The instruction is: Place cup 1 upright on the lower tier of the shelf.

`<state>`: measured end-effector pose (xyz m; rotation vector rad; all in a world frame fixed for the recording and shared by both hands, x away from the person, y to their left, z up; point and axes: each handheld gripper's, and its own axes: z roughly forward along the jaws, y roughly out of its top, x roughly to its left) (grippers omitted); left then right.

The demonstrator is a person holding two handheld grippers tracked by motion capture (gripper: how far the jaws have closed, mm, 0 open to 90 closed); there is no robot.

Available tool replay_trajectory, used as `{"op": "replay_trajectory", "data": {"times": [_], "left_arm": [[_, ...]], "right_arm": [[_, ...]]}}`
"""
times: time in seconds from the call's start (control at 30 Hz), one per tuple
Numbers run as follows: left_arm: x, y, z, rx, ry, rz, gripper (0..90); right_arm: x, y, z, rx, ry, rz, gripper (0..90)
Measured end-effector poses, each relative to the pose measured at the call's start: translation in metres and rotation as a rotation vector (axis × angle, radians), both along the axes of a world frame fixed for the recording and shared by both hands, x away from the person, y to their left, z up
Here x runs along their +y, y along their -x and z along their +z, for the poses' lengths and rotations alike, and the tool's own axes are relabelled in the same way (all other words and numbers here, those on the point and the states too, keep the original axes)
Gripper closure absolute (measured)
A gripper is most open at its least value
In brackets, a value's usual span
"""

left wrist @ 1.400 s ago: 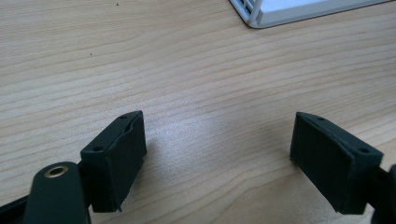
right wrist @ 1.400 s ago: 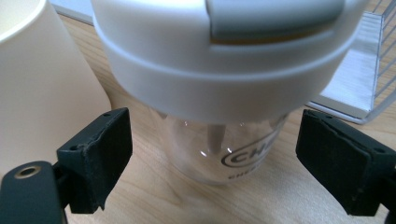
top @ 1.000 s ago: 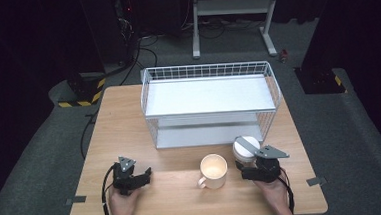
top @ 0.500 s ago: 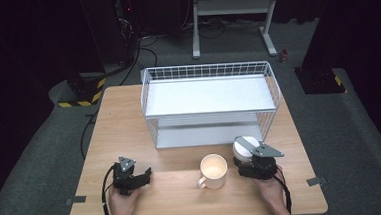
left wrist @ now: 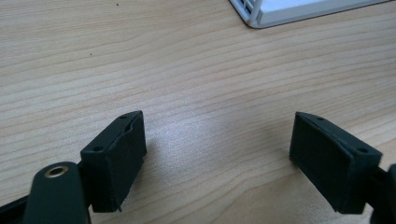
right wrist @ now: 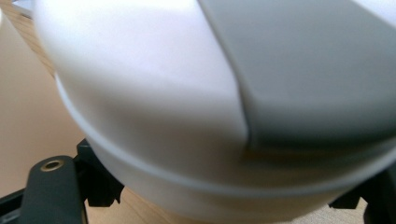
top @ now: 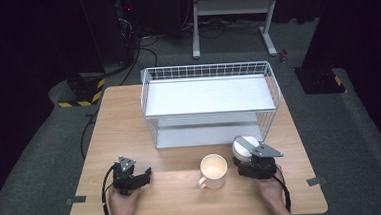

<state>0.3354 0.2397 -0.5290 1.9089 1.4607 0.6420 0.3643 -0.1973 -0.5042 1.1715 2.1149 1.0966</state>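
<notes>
The right gripper [top: 254, 159] has just been closing its jaws on the white and grey container [top: 243, 147], which sits between them at the front right of the table [top: 129, 116], just beside the wire rack [top: 207, 94]. A cream mug [top: 214, 170] stands just to its left. The left gripper [top: 132, 177] rests well apart, jaws spread over bare wood.
</notes>
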Motion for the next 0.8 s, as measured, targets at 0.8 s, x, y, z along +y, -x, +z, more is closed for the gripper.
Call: {"op": "replay_trajectory", "data": {"times": [0.8], "left_arm": [[0.0,0.0,0.0,0.0,0.001,0.001,19.3]], "right_arm": [[0.0,-0.009,0.014,-0.006,-0.025,0.005,18.9]]}}
